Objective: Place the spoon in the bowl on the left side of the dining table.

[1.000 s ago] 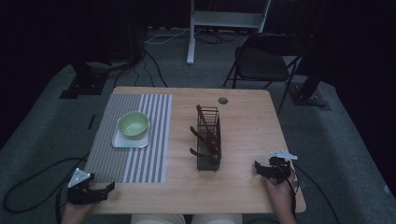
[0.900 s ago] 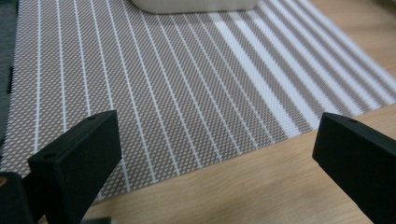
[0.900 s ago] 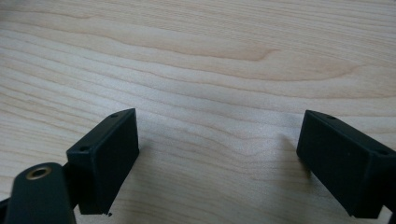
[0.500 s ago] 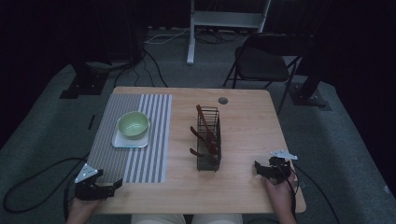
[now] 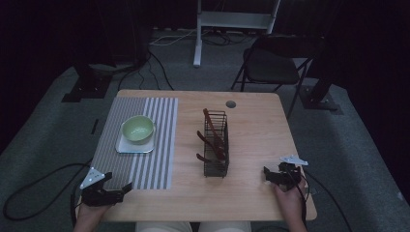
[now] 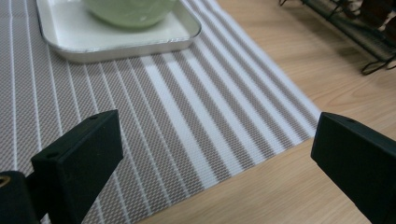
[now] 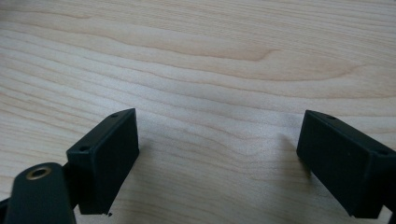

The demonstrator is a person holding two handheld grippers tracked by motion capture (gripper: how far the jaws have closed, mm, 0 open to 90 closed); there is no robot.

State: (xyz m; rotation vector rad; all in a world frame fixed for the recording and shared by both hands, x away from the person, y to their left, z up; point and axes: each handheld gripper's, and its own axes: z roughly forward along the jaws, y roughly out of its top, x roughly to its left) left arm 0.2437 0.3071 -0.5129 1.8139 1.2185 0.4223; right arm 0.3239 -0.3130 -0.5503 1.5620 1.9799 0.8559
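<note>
A pale green bowl [image 5: 138, 128] sits on a white square tray [image 5: 123, 147] on a grey-and-white striped mat [image 5: 159, 159]. At the table's middle a black wire rack [image 5: 216, 164] holds reddish-brown utensils [image 5: 212, 135]. My left gripper [image 5: 120, 183] hovers over the mat's near corner, open and holding nothing. The left gripper view shows the open left gripper [image 6: 217, 135] above the mat [image 6: 187, 116], with the tray [image 6: 116, 44] and bowl [image 6: 130, 7] ahead and the rack [image 6: 355, 32] at the upper right. My right gripper [image 5: 267, 175] rests near the front right, and the right gripper view shows it [image 7: 219, 130] open over bare wood.
The wooden table [image 5: 256, 130] has a round cable hole [image 5: 231, 104] near its far edge. A black folding chair [image 5: 270, 67] stands behind the far right corner. A cable [image 5: 29, 193] loops on the floor at the left.
My left gripper has moved a little forward and to the right, from the table's front left edge onto the mat's corner. The right gripper has stayed put.
</note>
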